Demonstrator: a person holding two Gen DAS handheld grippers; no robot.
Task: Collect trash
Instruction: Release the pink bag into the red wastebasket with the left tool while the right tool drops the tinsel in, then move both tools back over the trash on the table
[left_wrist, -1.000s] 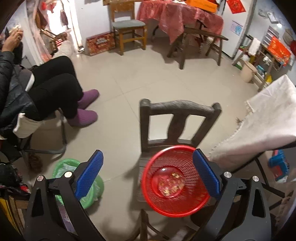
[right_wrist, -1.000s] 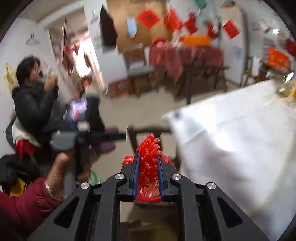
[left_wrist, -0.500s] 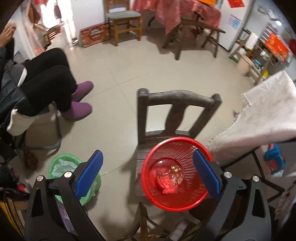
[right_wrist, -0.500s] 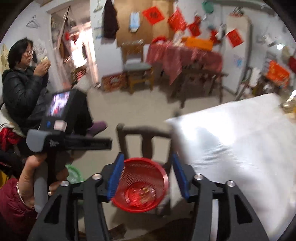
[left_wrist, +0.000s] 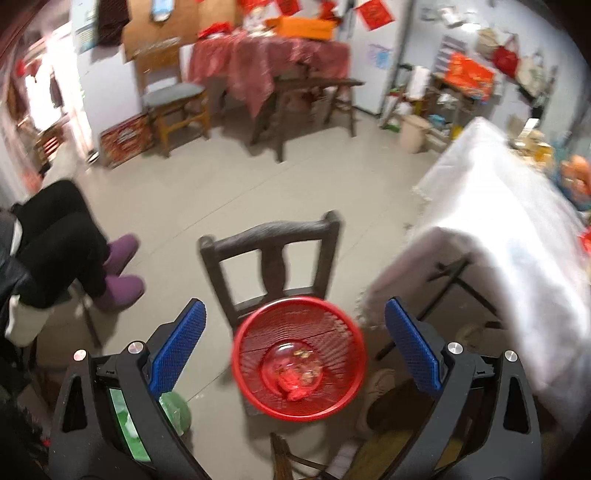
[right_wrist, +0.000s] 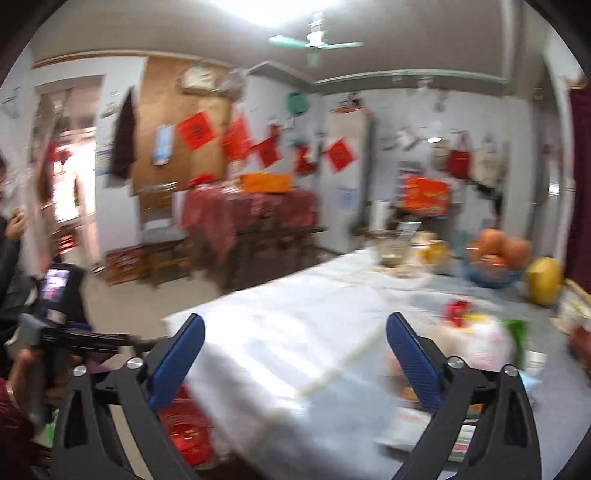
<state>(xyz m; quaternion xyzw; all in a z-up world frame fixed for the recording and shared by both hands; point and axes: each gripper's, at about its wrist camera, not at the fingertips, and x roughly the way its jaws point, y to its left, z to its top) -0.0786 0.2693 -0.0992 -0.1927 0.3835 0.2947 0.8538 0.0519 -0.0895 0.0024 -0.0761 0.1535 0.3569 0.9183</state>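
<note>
A red mesh basket (left_wrist: 300, 357) with bits of trash in its bottom stands on the seat of a dark wooden chair (left_wrist: 271, 254). My left gripper (left_wrist: 293, 339) hovers above it, open and empty. My right gripper (right_wrist: 295, 350) is open and empty, raised over the white-clothed table (right_wrist: 295, 332). Blurred wrappers and packets (right_wrist: 476, 332) lie on the table to the right. The red basket shows low left in the right wrist view (right_wrist: 186, 435). The left gripper's handle also shows there (right_wrist: 62, 332).
A green-lined bin (left_wrist: 173, 410) stands on the floor left of the chair. A seated person's legs and purple slippers (left_wrist: 118, 273) are at left. A fruit bowl (right_wrist: 495, 262) and a yellow fruit (right_wrist: 545, 275) sit at the table's far end.
My right gripper let go of red trash into the basket, opened, and swung up and right toward the table. My left gripper tilted up a little; the basket stays on the chair.
</note>
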